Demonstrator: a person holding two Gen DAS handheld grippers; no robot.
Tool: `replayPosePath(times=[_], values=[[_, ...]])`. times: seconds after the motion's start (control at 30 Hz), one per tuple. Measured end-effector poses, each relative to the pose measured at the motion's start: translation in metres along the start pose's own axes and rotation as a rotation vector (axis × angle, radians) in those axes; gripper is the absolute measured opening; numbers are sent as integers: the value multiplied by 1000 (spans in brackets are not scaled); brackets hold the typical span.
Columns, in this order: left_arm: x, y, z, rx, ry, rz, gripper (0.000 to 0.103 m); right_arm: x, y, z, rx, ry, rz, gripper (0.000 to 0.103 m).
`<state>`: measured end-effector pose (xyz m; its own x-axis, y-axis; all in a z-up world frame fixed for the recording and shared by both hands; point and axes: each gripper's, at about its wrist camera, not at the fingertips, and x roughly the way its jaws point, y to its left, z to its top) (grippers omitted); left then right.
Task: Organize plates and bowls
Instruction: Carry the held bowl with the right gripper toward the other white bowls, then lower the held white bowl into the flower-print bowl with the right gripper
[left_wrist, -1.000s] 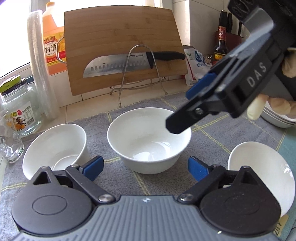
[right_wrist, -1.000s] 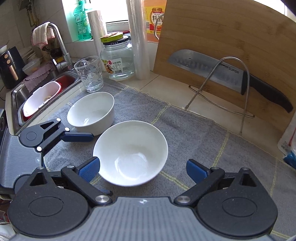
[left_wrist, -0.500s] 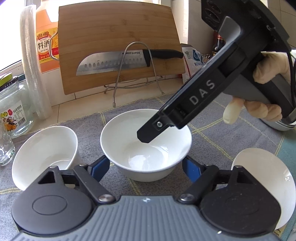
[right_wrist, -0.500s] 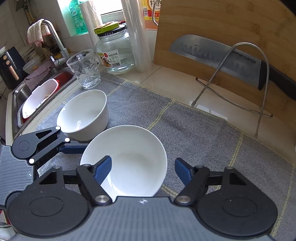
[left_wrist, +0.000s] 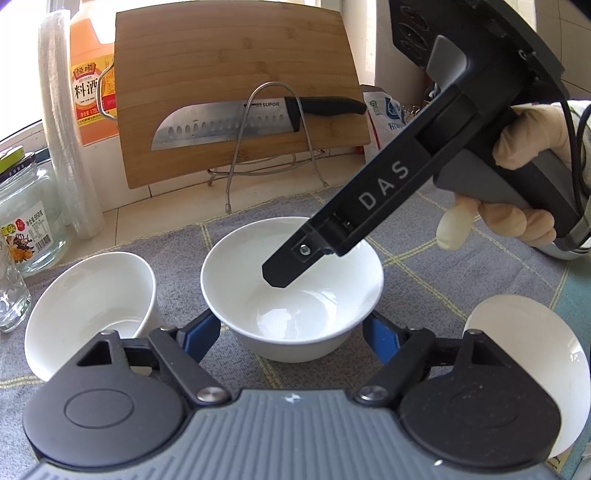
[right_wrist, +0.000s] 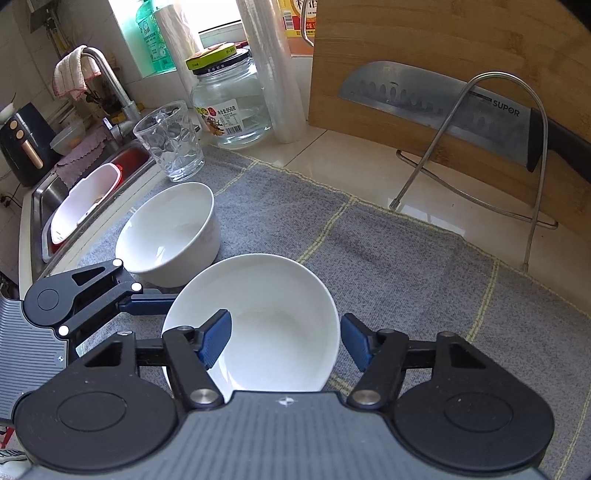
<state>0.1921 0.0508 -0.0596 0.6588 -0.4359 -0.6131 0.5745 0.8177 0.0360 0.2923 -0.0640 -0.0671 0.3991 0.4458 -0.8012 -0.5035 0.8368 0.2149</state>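
Three white bowls stand on a grey cloth. In the left wrist view the middle bowl (left_wrist: 291, 291) sits between the open fingers of my left gripper (left_wrist: 291, 332), which flank its base. A second bowl (left_wrist: 92, 310) stands left and a third (left_wrist: 524, 354) right. My right gripper (right_wrist: 284, 343) is open, one finger inside the middle bowl (right_wrist: 273, 317) and one outside its right rim. It also shows in the left wrist view (left_wrist: 284, 269), reaching down into that bowl. The left bowl (right_wrist: 170, 232) also shows in the right wrist view.
A bamboo cutting board (left_wrist: 236, 88) with a knife (left_wrist: 236, 122) on a wire rack leans at the back. A glass jar (right_wrist: 229, 103), a drinking glass (right_wrist: 170, 140) and a plastic roll (right_wrist: 273, 70) stand left. The sink (right_wrist: 74, 192) lies at far left.
Both grippers have moved in on the middle bowl. The left gripper's fingers now flank its base, and the right gripper has come down so one finger is inside the bowl.
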Motion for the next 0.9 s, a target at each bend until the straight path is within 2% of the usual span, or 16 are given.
replayPosePath(times=[0.57, 0.9], values=[[-3, -1, 1, -1, 19, -5, 83, -3, -2, -1, 47, -1, 23, 69], [-25, -11, 3, -3, 8, 9, 84, -30, 17, -3, 35, -33, 32, 69]])
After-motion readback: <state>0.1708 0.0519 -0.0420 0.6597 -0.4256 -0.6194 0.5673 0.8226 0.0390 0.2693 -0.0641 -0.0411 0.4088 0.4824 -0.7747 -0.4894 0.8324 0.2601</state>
